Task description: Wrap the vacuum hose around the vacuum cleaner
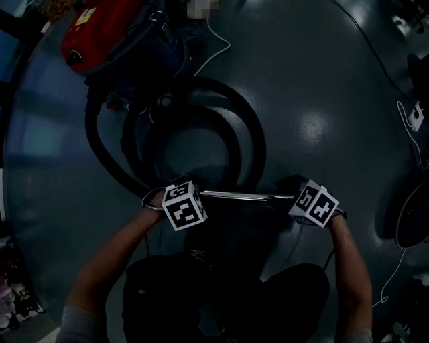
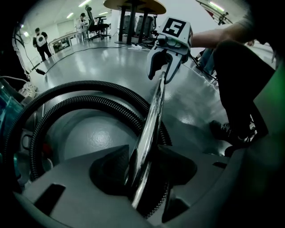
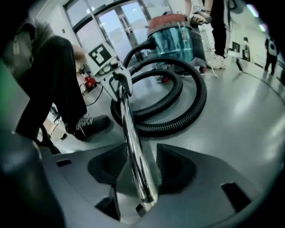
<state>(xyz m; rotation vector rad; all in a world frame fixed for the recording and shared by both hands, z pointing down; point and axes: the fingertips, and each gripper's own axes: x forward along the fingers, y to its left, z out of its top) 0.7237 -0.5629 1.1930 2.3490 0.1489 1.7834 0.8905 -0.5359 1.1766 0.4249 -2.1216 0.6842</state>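
The red and blue vacuum cleaner (image 1: pixel 107 30) stands on the floor at the upper left. Its black ribbed hose (image 1: pixel 251 144) lies in loops in front of it. A chrome tube (image 1: pixel 248 196) spans level between my two grippers. The left gripper (image 1: pixel 191 194) is shut on one end; in the left gripper view both pads (image 2: pixel 113 164) press the tube (image 2: pixel 151 120). My right gripper (image 1: pixel 295 191) is open round the other end. In the right gripper view the tube (image 3: pixel 131 133) rests against one pad with a gap to the other.
A white cable (image 1: pixel 214 47) trails from the vacuum, and more cables (image 1: pixel 402 114) lie at the right. My own shoe (image 3: pixel 91 124) stands beside the hose loops (image 3: pixel 196 107). A round table with chairs (image 2: pixel 133 4) and several people stand far off.
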